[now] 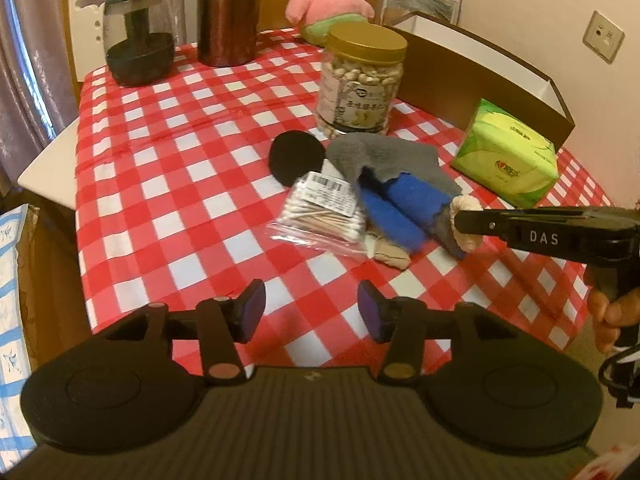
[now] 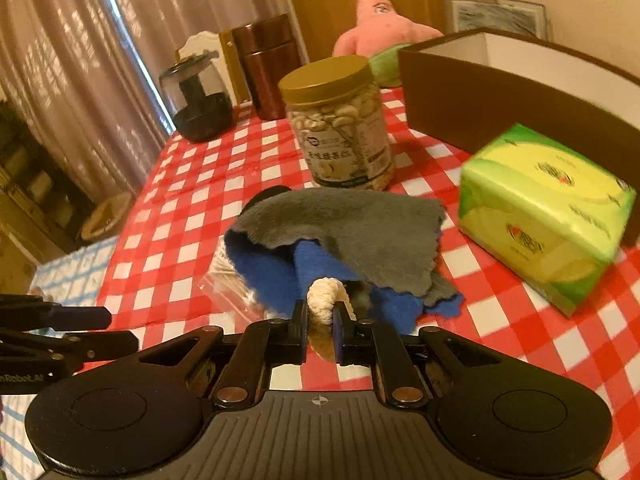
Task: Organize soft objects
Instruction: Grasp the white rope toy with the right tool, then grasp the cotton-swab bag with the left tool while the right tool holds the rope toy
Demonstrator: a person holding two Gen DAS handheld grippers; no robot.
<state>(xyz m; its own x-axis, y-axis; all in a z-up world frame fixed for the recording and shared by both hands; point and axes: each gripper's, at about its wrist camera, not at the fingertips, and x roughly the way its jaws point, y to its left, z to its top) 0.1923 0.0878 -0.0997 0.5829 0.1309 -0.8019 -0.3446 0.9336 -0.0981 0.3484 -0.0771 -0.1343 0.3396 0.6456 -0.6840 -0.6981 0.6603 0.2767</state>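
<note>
A pile of soft things lies mid-table: a grey cloth (image 1: 384, 158) (image 2: 360, 224) draped over a blue cloth (image 1: 400, 208) (image 2: 280, 268), a beige sock (image 1: 390, 254), and a cream knitted piece (image 1: 469, 240) (image 2: 324, 300) at the pile's near-right edge. My right gripper (image 2: 321, 310) (image 1: 460, 220) is shut on that cream piece, which bulges up between its pads. Short of the pile, my left gripper (image 1: 312, 308) hangs open over the checked tablecloth (image 1: 180, 184), with nothing between its fingers. A pink plush star (image 1: 328, 0) (image 2: 380, 20) sits at the table's far edge.
A bag of cotton swabs (image 1: 320, 212) and a black round pad (image 1: 296, 156) lie beside the pile. Behind it stands a nut jar (image 1: 362, 80) (image 2: 340, 128). A green tissue pack (image 1: 508, 164) (image 2: 544, 216) and an open brown box (image 1: 480, 80) (image 2: 500, 108) are on the right; a copper canister (image 1: 228, 12) and a glass jar (image 1: 138, 40) far left.
</note>
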